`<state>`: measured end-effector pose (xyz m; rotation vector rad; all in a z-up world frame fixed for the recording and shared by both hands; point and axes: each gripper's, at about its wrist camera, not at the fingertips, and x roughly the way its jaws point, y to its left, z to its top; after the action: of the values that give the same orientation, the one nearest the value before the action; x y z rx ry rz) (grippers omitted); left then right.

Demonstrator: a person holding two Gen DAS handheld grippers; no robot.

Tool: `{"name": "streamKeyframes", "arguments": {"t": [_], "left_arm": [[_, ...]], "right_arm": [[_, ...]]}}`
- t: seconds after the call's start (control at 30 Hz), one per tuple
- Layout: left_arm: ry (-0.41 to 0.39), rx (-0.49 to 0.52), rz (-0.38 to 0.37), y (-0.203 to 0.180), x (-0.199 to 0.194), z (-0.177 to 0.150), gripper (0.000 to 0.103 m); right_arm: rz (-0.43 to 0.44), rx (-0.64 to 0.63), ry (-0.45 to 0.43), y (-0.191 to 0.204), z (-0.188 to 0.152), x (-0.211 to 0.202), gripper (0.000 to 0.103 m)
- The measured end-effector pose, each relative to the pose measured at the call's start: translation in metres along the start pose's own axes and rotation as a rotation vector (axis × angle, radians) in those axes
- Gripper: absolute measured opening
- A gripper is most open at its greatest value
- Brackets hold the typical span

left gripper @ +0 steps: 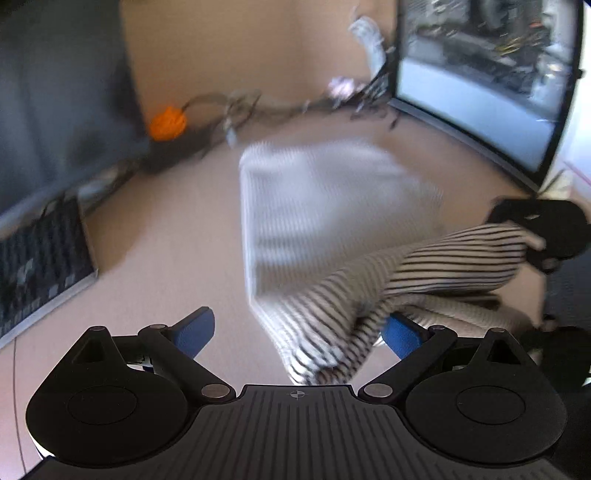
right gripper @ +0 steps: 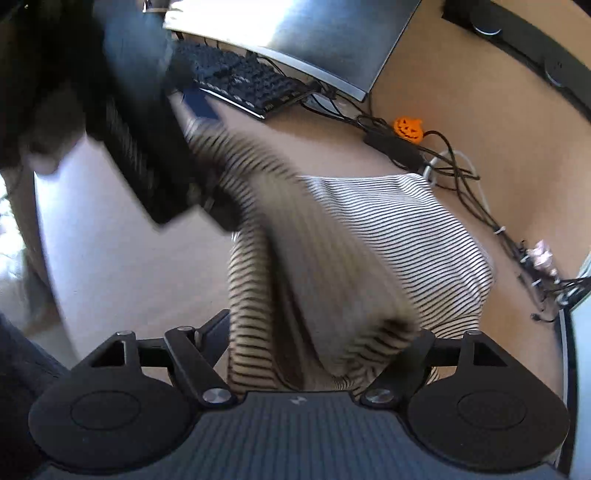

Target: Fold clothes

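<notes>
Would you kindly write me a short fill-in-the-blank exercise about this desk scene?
1. The garment on the desk has a ___ pattern.
2. The small orange figure among the cables is shaped like a ___.
3. The pads on the left tongs are coloured ___.

Missing words: striped; pumpkin; blue.

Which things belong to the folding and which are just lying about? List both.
Folding job:
striped garment
left tongs
right tongs

Lying about:
keyboard
orange pumpkin
cables
monitor
</notes>
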<state>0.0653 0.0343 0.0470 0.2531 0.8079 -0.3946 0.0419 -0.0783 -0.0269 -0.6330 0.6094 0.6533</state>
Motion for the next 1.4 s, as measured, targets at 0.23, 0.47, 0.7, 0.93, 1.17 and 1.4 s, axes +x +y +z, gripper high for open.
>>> {"name": "streamKeyframes", "arguments": {"t": [0.23, 0.47, 0.7, 0.93, 1.17, 1.4], "left_arm": [[-0.083, 0.336, -0.07, 0.003, -0.019, -0.023, 0.1], [-0.197, 0.575, -0.084, -0.02, 0.016, -0.026, 0.1], [-0.271, 0.681, -0.195, -0.045, 0.041, -0.006, 0.099], [-0.191, 0.593, -0.3, -0.055, 0.054, -0.001, 0.05], [-0.072, 0.154, -0.442, -0.012, 0.075, 0.042, 0.037], [-0.003, -0.044, -0.493, 0.017, 0.101, 0.065, 0.037]], "right_arm": [[0.045, 0.335, 0.038, -0.054, 0.014, -0.012, 0.036], [0.008, 0.513, 0.075, -0.081, 0.015, -0.015, 0.036], [-0.04, 0.493, 0.112, -0.089, 0.01, -0.025, 0.036], [-0.032, 0.413, 0.081, -0.098, -0.012, -0.024, 0.04], [-0.151, 0.254, 0.046, -0.086, -0.049, -0.044, 0.074], [-0.26, 0.266, -0.002, -0.102, -0.056, -0.035, 0.072]]}}
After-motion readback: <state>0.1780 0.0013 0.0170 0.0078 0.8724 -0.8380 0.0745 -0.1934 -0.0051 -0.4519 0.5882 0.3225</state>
